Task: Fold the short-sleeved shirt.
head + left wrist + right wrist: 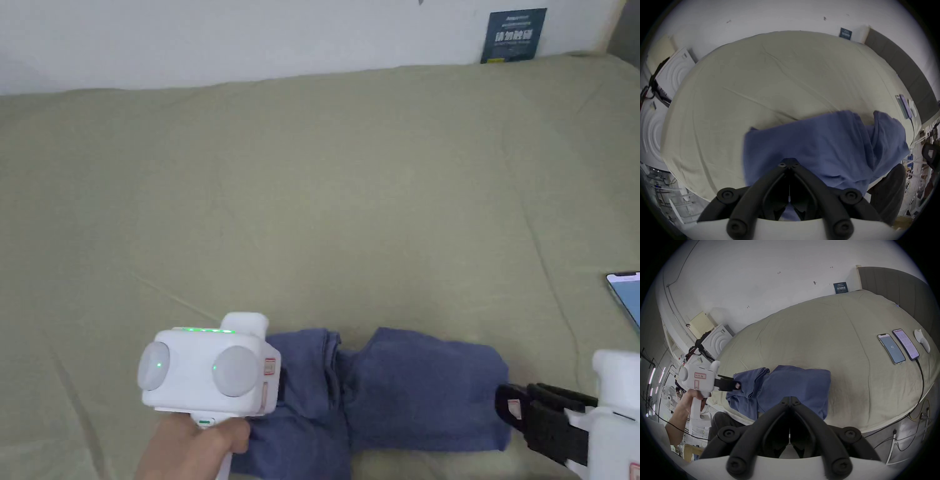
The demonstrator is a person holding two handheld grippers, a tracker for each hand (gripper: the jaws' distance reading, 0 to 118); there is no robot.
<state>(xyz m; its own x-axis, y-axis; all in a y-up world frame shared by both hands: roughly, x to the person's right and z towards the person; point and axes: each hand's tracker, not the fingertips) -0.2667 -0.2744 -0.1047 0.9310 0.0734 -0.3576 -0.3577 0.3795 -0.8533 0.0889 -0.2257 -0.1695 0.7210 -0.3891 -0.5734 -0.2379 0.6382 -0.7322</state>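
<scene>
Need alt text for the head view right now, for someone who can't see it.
A blue shirt, bunched and partly folded, lies at the near edge of a beige bed. The left gripper sits at its left end, the right gripper at its right edge; a phone lies far right.

- Our left hand (187,447) grips the handle of the left tool (737,385), whose jaws sit closed together, pointing right.
- Our right tool (509,406) points left from the lower right, its jaws pressed together at the tips.
</scene>
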